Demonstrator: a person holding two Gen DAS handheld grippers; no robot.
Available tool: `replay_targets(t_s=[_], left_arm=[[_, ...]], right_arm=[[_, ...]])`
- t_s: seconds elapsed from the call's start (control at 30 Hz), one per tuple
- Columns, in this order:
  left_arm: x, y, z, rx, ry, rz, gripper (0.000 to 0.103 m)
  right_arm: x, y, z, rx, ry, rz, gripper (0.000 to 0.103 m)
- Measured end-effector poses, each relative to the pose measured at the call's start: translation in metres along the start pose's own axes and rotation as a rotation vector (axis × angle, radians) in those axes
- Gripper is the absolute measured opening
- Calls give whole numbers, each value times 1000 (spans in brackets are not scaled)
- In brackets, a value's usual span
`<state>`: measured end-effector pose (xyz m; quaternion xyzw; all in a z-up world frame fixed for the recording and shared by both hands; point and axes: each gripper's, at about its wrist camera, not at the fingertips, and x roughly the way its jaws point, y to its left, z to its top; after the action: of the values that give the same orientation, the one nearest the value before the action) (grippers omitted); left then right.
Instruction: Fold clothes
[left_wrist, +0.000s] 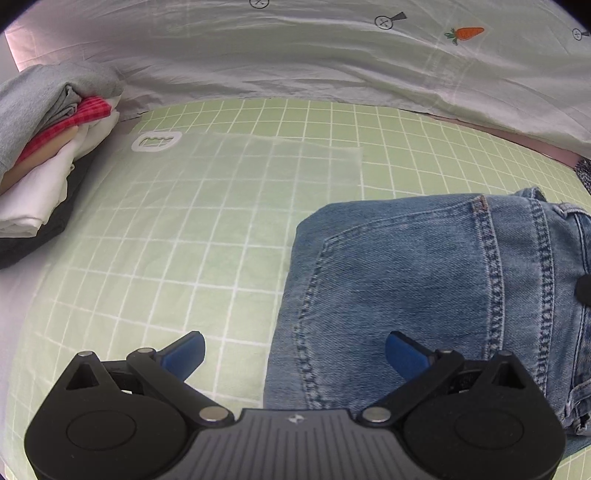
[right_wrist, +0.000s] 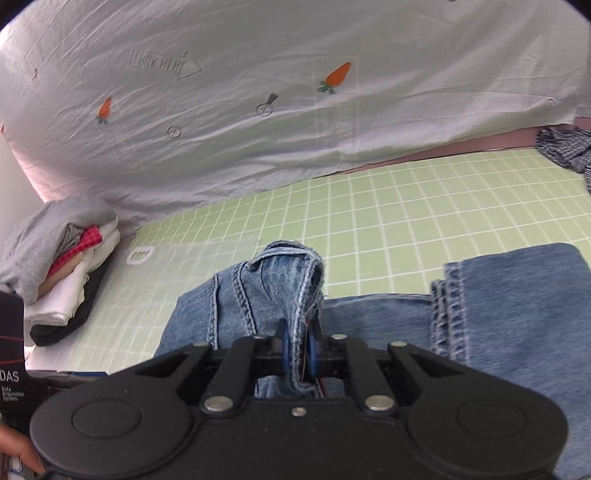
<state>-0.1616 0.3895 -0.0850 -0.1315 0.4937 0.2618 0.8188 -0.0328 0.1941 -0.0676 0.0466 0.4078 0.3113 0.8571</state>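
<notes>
On the green checked sheet (left_wrist: 207, 229): jeans (left_wrist: 424, 288), partly folded. Right gripper (right_wrist: 298, 345) pinches the waistband; left gripper (left_wrist: 294, 350) spread wide, empty. Risk: thick denim slips out, fold collapses.

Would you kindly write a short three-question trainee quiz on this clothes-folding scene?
1. True or false: the left claw is clamped on the jeans.
2. Which claw grips denim? A) left B) right C) neither
3. Fill in: the stack of folded clothes is topped by a ____ garment.

Key: 1. False, it is open with nothing between its fingers. 2. B, the right claw pinches a raised fold of the jeans. 3. Grey.
</notes>
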Motion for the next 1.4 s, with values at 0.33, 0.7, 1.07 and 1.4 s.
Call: replay_targets(t_s=[0.33,0.7,1.07,1.4], left_arm=[[15,-12,-19,50,75,-1,103],[15,11,-27,-76,114,-43,103],[15,20,-33,-176,114,-209,72],[-1,19,-34,-241,35,-245,21]], right_arm=[[33,-40,-39,-62,140,-182,39],[-18,-60,-37,-32,-39,-420,98],[-39,-110,-55,167,-37,-554,100],[-33,-121,-59,130,29,-593,100]])
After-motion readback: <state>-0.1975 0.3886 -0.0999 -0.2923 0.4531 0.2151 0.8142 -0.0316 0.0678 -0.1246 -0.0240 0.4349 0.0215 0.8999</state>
